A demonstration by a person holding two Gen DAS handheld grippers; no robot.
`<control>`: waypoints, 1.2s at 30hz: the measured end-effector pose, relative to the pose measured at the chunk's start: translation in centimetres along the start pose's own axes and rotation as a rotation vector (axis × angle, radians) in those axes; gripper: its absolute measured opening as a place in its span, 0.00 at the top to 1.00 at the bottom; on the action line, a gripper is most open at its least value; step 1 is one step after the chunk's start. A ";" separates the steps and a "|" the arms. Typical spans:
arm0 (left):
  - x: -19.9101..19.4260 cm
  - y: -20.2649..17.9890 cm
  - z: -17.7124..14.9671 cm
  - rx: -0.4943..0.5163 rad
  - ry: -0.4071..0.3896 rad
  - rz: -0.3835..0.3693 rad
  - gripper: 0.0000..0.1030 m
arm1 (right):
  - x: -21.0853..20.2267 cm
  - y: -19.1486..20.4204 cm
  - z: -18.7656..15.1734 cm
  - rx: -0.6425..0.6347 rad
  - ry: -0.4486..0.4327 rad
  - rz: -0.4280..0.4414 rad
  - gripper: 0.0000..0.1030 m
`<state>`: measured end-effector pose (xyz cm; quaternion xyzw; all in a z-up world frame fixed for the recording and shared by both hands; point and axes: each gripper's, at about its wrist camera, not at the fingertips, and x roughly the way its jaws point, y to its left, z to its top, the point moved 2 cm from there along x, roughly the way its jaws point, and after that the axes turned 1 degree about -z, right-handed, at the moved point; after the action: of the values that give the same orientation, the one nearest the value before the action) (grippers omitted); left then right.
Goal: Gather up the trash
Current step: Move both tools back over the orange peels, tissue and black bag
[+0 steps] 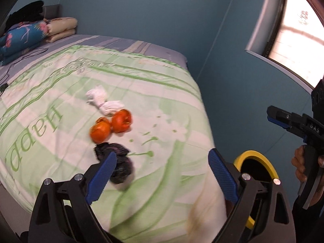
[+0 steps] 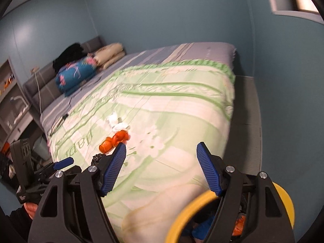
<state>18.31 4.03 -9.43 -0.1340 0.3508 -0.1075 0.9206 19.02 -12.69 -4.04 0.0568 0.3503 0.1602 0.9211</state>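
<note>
Both tools released and empty, the left tool (image 1: 162,174) and right tool (image 2: 161,168) approach the bed (image 1: 60,93) in the reach step; next, the left must clench the dark wrapper (image 1: 119,162) at its 11 o'clock and carry it to the yellow bin (image 1: 257,158) at 3 o'clock.

Both wrist views look down across the bed (image 1: 162,93).

We see a bed (image 1: 50,64) against teal walls (image 1: 141,10), its green-and-white quilt (image 1: 166,93) spread over a grey-striped sheet (image 2: 162,54). At the padded headboard (image 2: 40,81) lie a blue floral bundle (image 1: 22,34), a folded cream blanket (image 1: 60,27) and dark clothing (image 2: 68,56). A window (image 1: 297,38) glows on the right; shelves (image 2: 10,101) stand beside the headboard.
</note>
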 end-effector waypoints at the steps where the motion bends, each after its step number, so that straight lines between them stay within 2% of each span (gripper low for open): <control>1: 0.1 1.0 -0.2 -0.016 0.002 0.010 0.14 | 1.1 0.8 0.3 -0.017 0.015 0.002 0.34; 6: 0.9 4.5 -0.9 -0.071 0.000 0.059 0.14 | 6.8 4.7 1.5 -0.093 0.090 0.012 0.34; 10: 1.9 6.3 -1.4 -0.112 0.013 0.068 0.14 | 11.3 7.7 2.2 -0.151 0.154 0.021 0.34; 15: 3.6 7.4 -1.6 -0.135 0.032 0.073 0.14 | 17.4 10.9 1.7 -0.200 0.302 0.047 0.34; 20: 5.1 7.5 -1.7 -0.136 0.048 0.071 0.14 | 22.3 12.3 1.2 -0.163 0.440 0.086 0.34; 22: 5.6 7.6 -1.7 -0.137 0.053 0.071 0.14 | 23.8 12.5 1.1 -0.151 0.475 0.092 0.35; 24: 5.8 7.9 -1.8 -0.152 0.048 0.076 0.14 | 25.1 12.7 1.0 -0.134 0.511 0.101 0.41; 28: 6.3 8.6 -1.8 -0.185 0.052 0.077 0.15 | 26.6 12.8 1.0 -0.101 0.549 0.104 0.42; 36: 7.7 8.4 -2.1 -0.182 0.084 0.053 0.28 | 28.7 13.4 0.9 -0.111 0.582 0.077 0.51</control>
<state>23.39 9.37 -18.37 -0.2032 0.4008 -0.0562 0.8916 36.41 9.56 -18.42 -0.0289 0.5881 0.2236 0.7768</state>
